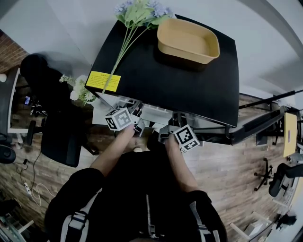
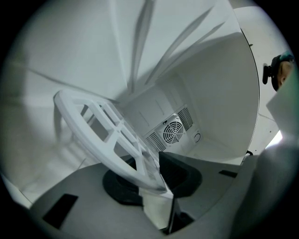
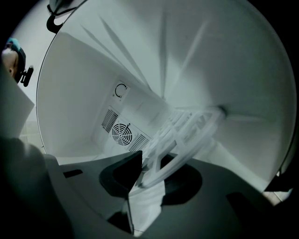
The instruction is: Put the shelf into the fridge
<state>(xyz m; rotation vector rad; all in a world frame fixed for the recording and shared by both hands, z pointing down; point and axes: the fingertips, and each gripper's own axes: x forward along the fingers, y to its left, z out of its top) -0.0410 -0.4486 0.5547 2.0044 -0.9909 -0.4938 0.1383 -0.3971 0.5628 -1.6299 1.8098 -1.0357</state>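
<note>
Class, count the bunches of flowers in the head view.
2. The purple bunch lies on the black top, left of the tan tub; the white bunch shows beyond the top's left edge. Others may be hidden.

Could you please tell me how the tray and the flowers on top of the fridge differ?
The tray is tan and boxy, while the flowers are pale blue with thin green stems. The tray stands wholly on the top, toward its right. The flowers lie flat along the left, with their blooms at the far edge. Both rest on the black fridge top.
</note>
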